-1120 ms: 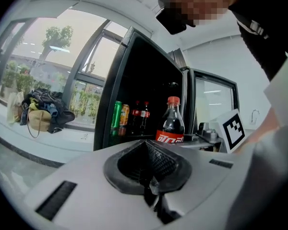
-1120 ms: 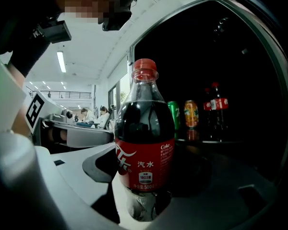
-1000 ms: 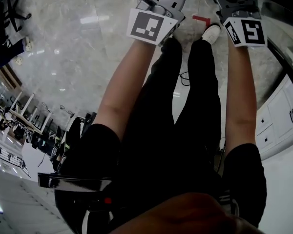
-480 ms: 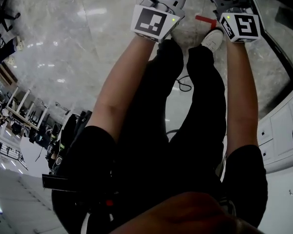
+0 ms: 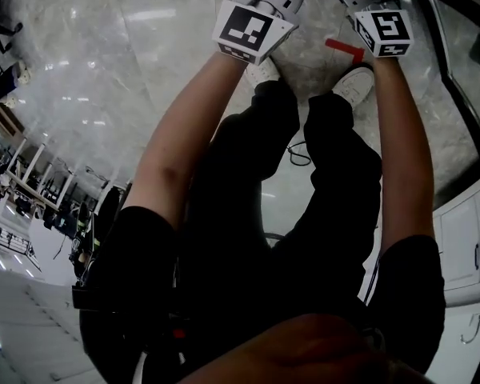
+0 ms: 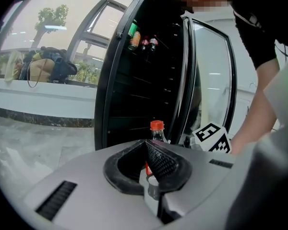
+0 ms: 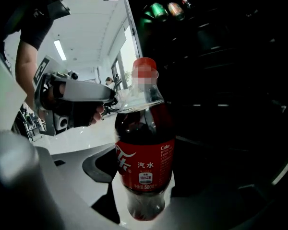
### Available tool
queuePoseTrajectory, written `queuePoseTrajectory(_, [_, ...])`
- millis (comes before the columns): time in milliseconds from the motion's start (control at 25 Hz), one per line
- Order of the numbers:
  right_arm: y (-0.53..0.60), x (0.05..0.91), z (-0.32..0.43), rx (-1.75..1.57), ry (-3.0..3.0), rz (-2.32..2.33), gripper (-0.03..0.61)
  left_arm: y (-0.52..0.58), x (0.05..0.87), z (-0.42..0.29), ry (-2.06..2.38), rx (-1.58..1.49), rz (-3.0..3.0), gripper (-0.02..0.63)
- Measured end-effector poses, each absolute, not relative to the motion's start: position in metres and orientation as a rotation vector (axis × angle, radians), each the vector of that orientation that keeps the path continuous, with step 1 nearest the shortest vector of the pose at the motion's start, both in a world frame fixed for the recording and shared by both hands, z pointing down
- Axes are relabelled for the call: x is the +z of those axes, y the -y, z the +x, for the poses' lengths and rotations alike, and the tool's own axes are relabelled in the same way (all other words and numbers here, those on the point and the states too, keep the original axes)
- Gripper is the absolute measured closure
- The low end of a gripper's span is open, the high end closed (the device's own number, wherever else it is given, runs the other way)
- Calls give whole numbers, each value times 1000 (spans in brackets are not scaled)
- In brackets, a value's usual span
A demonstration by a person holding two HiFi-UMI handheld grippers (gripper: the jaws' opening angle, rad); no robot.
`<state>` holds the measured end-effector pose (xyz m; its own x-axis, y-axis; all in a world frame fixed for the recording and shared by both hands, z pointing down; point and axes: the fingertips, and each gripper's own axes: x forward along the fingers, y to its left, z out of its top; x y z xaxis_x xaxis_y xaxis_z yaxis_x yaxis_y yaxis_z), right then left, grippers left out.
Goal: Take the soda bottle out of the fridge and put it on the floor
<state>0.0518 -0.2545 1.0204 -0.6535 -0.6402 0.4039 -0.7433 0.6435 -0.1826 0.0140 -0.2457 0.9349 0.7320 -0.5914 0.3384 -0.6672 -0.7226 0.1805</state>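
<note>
Holding the soda bottle (image 7: 145, 157) by its lower body, my right gripper (image 7: 146, 200) has the jaws closed against both sides of it, just under the red label. The bottle is already out of the fridge (image 6: 134, 104), which stands behind it with the door open and some cans (image 6: 134, 40) on a high shelf.

In the head view, both marker cubes have gone further away from me during the last second, down toward the floor (image 5: 144, 70), and the shoes (image 5: 360, 82) now show more fully. I take this to mean the lowering is nearly complete. No view shows me the base of the bottle against the floor, so I cannot tell if it is touching yet.

The long axis of the bottle is vertical. The cap (image 6: 156, 125) points up and the base points down, roughly parallel to the edge of the fridge door, so I judge it should stand once released.

My left gripper (image 6: 149, 169) is beside it, with its jaws together and nothing between them. The bottle appears only beyond them.
</note>
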Motion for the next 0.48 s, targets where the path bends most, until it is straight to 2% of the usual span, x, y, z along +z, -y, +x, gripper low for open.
queuePoseTrajectory(280, [255, 1101, 40, 526, 2507, 1055, 262, 256, 974, 18, 924, 432, 2676, 612])
queuePoseTrajectory(480, [248, 1128, 48, 550, 2444, 1065, 261, 255, 979, 19, 919, 433, 2665, 612])
